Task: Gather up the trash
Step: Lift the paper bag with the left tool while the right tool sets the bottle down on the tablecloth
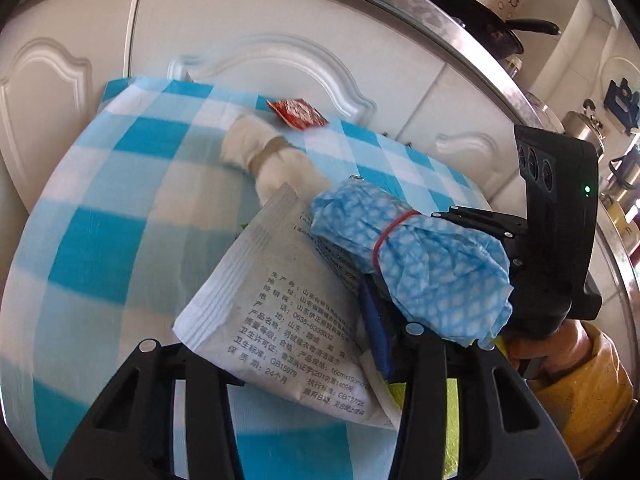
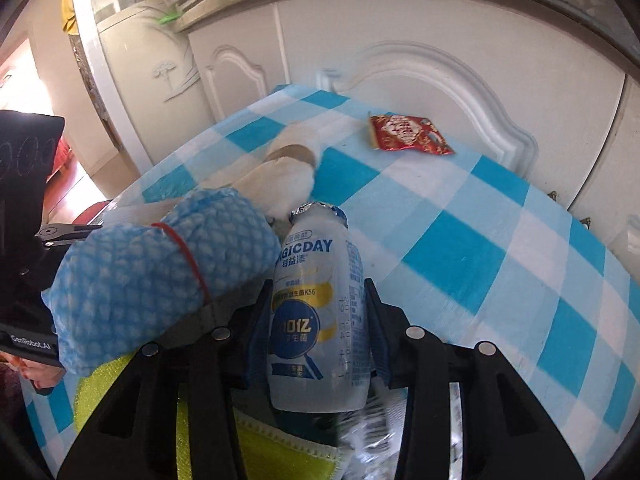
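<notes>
My left gripper [image 1: 316,320] is shut on a silver wipe sachet [image 1: 280,312] printed with black text, held tilted off the table. My right gripper [image 2: 317,284] is shut on a small white MAGICDAY drink bottle [image 2: 316,312] with a foil top, pads on both sides. A blue patterned cloth roll [image 1: 412,256] with a red rubber band sits between the two grippers, over my left gripper's right finger; it also shows as the blue roll [image 2: 160,272]. What it rests on is hidden. Farther back lie a white roll [image 1: 264,156] with a tan band and a red sachet [image 1: 298,114].
The table wears a blue and white checked cloth [image 2: 500,248]. White cabinet doors [image 2: 420,64] stand right behind it under a steel counter carrying a black pan [image 1: 472,16]. A yellow-green cloth [image 2: 288,452] lies under my right gripper. A hand in a yellow sleeve [image 1: 580,380] is at the right.
</notes>
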